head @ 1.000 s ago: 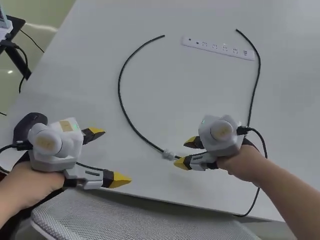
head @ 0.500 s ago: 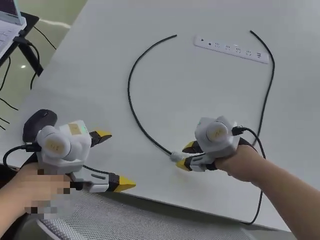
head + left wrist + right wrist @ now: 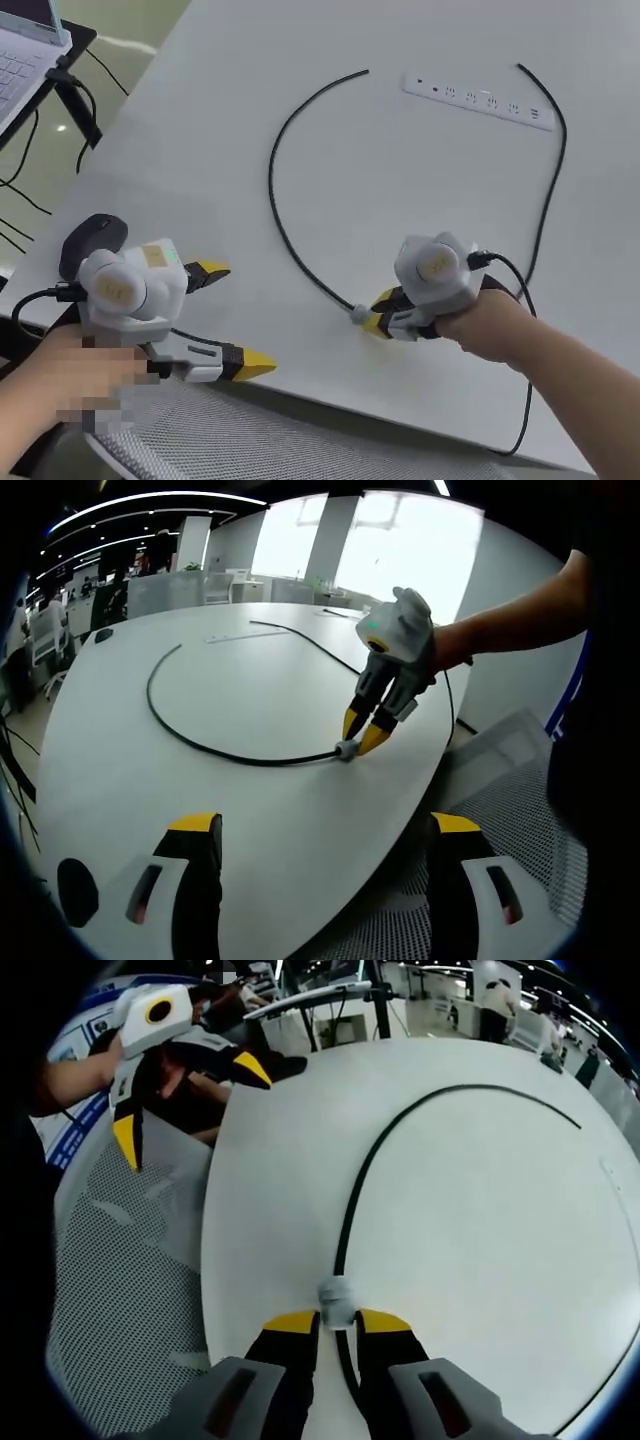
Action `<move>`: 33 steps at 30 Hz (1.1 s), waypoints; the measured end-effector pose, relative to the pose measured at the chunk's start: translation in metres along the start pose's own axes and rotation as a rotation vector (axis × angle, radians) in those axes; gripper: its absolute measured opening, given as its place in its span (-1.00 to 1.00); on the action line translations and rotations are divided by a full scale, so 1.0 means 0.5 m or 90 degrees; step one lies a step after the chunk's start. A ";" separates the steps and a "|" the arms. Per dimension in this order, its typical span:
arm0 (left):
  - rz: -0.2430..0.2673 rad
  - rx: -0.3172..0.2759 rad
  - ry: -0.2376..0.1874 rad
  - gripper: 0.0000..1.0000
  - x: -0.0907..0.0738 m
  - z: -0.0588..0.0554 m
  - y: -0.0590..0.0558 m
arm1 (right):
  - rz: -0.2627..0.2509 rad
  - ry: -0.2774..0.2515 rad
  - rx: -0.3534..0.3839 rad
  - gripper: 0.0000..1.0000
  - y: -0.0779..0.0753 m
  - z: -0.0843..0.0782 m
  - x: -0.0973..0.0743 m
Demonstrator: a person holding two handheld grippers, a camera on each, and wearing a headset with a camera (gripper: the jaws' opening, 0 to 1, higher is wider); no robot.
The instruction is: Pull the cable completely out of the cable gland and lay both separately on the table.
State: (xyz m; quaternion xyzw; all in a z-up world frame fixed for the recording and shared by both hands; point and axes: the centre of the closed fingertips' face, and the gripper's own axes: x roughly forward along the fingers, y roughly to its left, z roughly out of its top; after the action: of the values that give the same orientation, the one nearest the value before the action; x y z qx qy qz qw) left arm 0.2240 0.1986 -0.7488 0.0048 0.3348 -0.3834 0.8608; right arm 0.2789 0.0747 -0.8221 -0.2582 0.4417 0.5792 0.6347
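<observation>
- My right gripper (image 3: 380, 310): fingers almost closed at the cable gland (image 3: 358, 313), near the surface (image 3: 420, 190) edge; I cannot tell if they grip.
- My left gripper (image 3: 242, 315): fingers wide open, empty.
- The cable (image 3: 275, 200) is not yet out.

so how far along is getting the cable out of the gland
Done: nothing yet; the small grey cable gland sits threaded on the end of the long black cable. In hand: the right gripper is pinched on the gland near the white table edge; the left gripper hangs open. Left: pull the cable free, lay both apart.
</observation>
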 end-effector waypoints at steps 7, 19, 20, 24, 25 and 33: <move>-0.002 -0.001 0.003 0.67 -0.003 -0.004 -0.003 | -0.004 0.005 -0.005 -0.81 0.001 -0.001 0.002; -0.003 0.005 0.001 0.67 -0.008 -0.004 -0.006 | -0.014 0.001 0.009 -0.86 0.007 0.005 -0.010; -0.003 0.007 -0.001 0.66 -0.008 0.000 -0.006 | -0.012 0.000 0.009 -0.86 0.010 0.008 -0.013; -0.006 0.017 -0.013 0.65 -0.008 0.019 -0.008 | -0.008 -0.007 0.018 -0.87 0.017 0.019 -0.029; -0.009 0.016 -0.014 0.64 -0.007 0.026 -0.011 | -0.008 -0.011 0.021 -0.86 0.020 0.023 -0.035; -0.028 0.043 -0.030 0.63 0.001 0.074 -0.026 | 0.003 -0.016 0.001 -0.86 0.056 0.040 -0.073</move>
State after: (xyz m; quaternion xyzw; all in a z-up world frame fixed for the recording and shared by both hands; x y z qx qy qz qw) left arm 0.2370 0.1793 -0.7170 0.0175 0.3013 -0.4136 0.8590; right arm 0.2591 0.0784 -0.7761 -0.2498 0.4348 0.5834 0.6390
